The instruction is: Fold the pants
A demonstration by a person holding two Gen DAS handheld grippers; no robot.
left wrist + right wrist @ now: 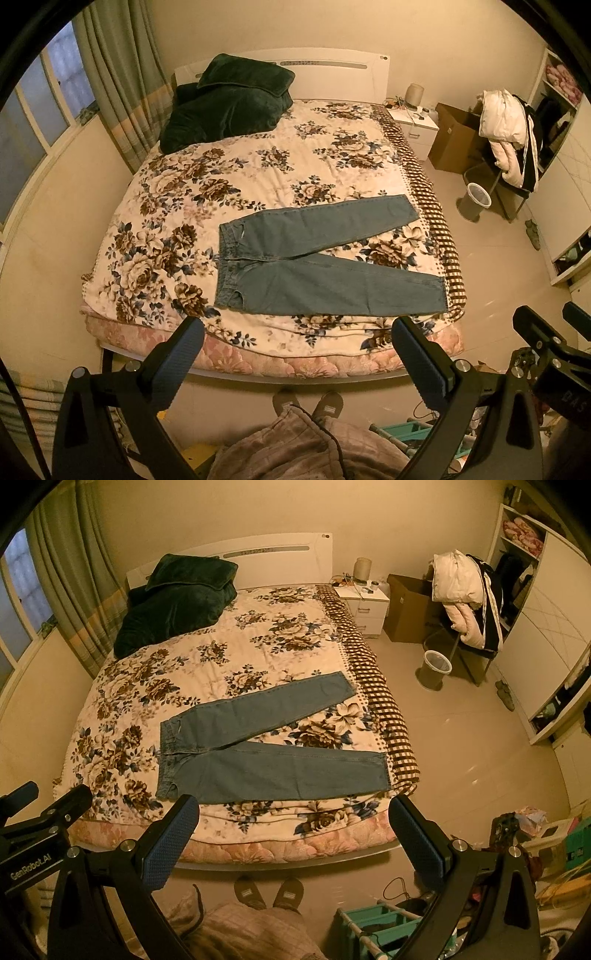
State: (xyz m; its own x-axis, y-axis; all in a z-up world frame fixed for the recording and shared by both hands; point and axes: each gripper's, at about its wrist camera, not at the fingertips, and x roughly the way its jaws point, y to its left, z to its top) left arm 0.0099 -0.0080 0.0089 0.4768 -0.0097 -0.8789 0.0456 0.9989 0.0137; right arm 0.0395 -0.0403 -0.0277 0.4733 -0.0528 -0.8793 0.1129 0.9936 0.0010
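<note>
Blue jeans (314, 254) (258, 746) lie flat on the flowered bedspread (236, 177) (207, 661), near the bed's front edge. The waistband is at the left and the two legs spread apart toward the right. My left gripper (297, 328) is held high above the foot of the bed, open and empty. My right gripper (293, 806) hovers beside it, also open with nothing between its fingers. In the left wrist view the right gripper (554, 325) shows at the right edge. In the right wrist view the left gripper (48, 794) shows at the left edge.
A dark green blanket (229, 103) is heaped at the head of the bed. A nightstand (413, 125), cardboard box (454, 140), chair with coats (506, 136) and bin (478, 195) stand at the right. The person's feet (269, 891) are on the floor before the bed.
</note>
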